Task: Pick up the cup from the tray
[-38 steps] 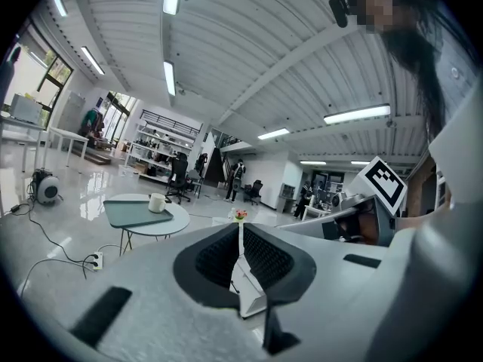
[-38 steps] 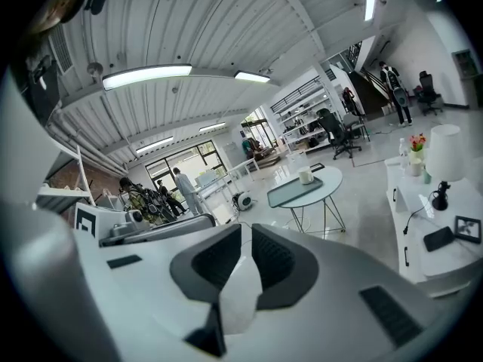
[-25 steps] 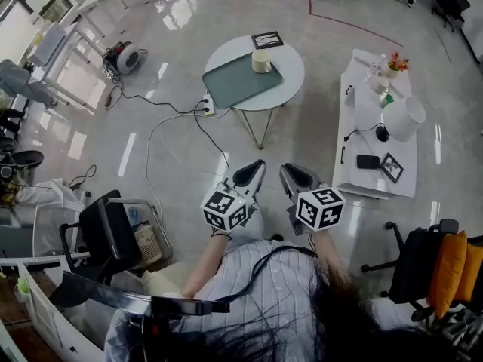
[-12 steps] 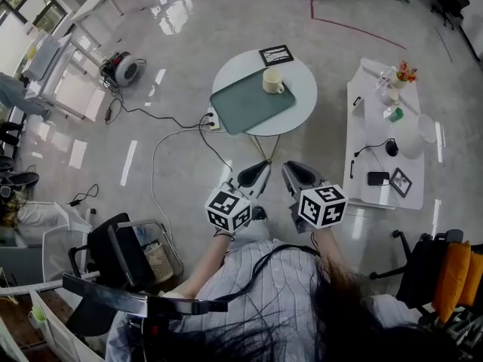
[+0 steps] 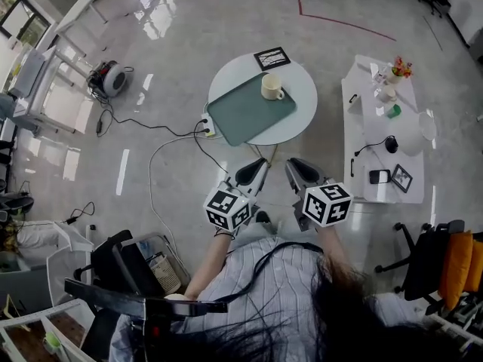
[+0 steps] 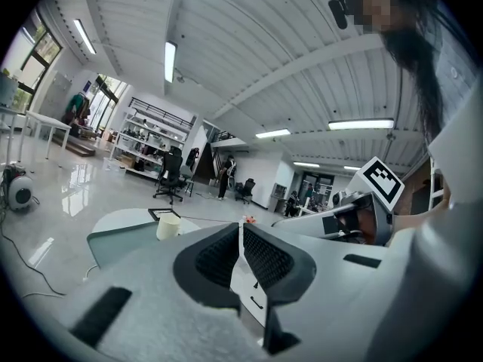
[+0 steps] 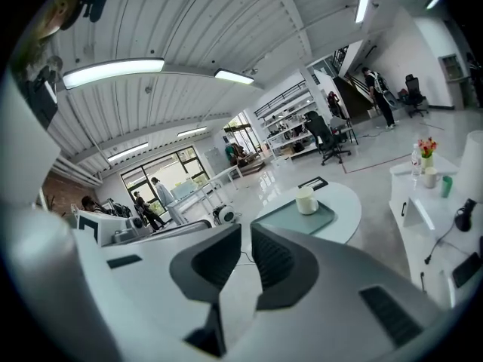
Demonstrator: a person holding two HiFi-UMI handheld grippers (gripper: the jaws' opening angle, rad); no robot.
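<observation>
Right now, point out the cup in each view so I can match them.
Head view: cup, upper centre, on the far corner of the tray.
Left gripper view: cup, left of centre, left of the jaws.
Right gripper view: cup, right of centre, above the jaws.
Shared landmark: the green tray under it.

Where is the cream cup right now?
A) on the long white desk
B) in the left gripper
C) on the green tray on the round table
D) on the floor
C: the cup stands upright on the green tray, which lies on the round table.
</observation>
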